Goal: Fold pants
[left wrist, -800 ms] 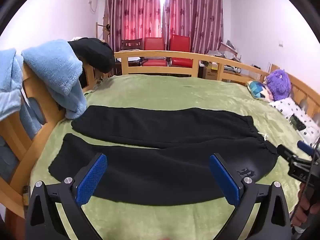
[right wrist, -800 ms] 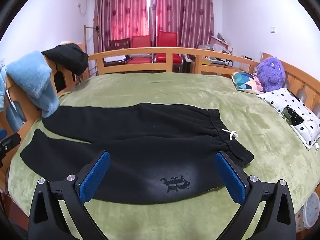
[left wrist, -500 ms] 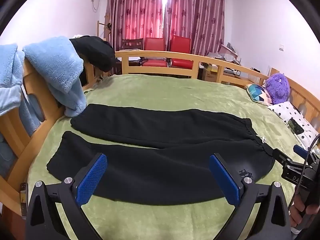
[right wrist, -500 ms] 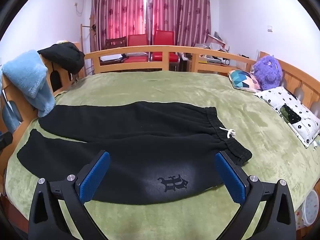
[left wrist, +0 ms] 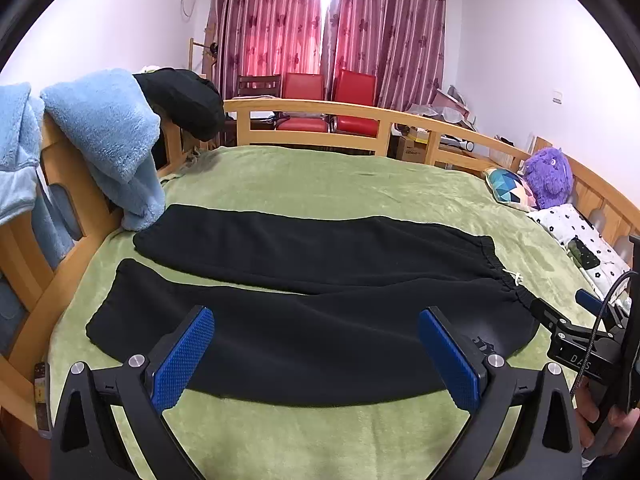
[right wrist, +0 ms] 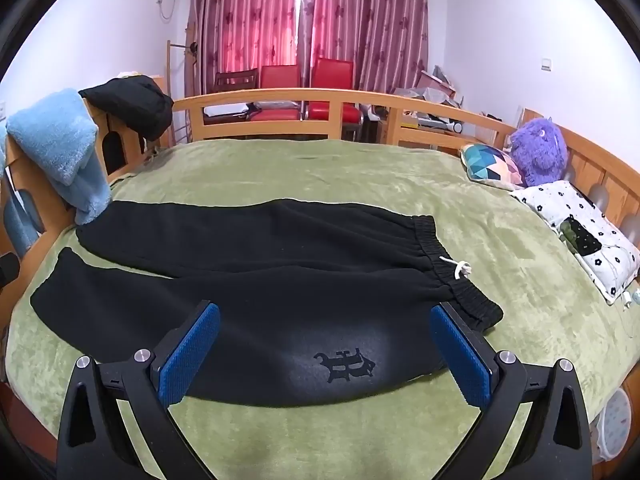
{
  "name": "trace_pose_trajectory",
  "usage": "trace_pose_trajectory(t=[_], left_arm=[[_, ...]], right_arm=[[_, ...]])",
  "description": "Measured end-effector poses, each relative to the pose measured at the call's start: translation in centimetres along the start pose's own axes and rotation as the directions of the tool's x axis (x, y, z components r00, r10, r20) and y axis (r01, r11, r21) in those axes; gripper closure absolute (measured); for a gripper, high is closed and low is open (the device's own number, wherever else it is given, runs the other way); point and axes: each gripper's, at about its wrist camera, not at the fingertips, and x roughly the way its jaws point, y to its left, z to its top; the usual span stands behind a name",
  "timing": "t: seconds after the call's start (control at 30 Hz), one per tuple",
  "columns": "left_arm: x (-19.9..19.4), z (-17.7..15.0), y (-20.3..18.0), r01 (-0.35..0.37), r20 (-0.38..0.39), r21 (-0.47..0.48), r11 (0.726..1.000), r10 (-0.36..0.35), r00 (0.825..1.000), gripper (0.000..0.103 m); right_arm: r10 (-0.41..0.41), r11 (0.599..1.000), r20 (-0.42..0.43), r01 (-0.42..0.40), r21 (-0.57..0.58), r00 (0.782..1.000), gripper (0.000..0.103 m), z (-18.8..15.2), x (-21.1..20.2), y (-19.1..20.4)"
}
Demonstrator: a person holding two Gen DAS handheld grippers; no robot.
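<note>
Black pants (left wrist: 304, 280) lie flat on the green bed (left wrist: 320, 176), legs pointing left, elastic waistband with a white drawstring (right wrist: 460, 268) at the right. They also show in the right wrist view (right wrist: 260, 280), with a dark logo (right wrist: 344, 366) on the near leg. My left gripper (left wrist: 316, 356) is open and empty, held above the near leg. My right gripper (right wrist: 324, 356) is open and empty, above the near hip by the logo. The right gripper also shows at the right edge of the left wrist view (left wrist: 580, 344).
A wooden bed rail (left wrist: 312, 112) runs around the bed. Blue fleece (left wrist: 108, 140) and a black garment (left wrist: 180, 100) hang over the left rail. A purple plush (right wrist: 538, 152), a patterned cushion (right wrist: 488, 166) and a flowered pillow (right wrist: 584, 232) lie at the right. Red chairs (right wrist: 304, 84) stand behind.
Both grippers have drawn back and up a little, so the pants sit slightly farther away in both views. The jaws stay open. The pants have not moved.
</note>
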Motion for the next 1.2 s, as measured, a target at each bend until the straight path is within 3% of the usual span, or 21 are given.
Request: trace_pose_trajectory(t=[1.2], left_arm=[[-0.18, -0.1, 0.67, 0.0, -0.004, -0.015, 1.0, 0.0, 1.0, 0.0]], right_arm=[[0.004, 1.0, 0.008, -0.005, 0.027, 1.0, 0.0, 0.89, -0.61, -0.07]])
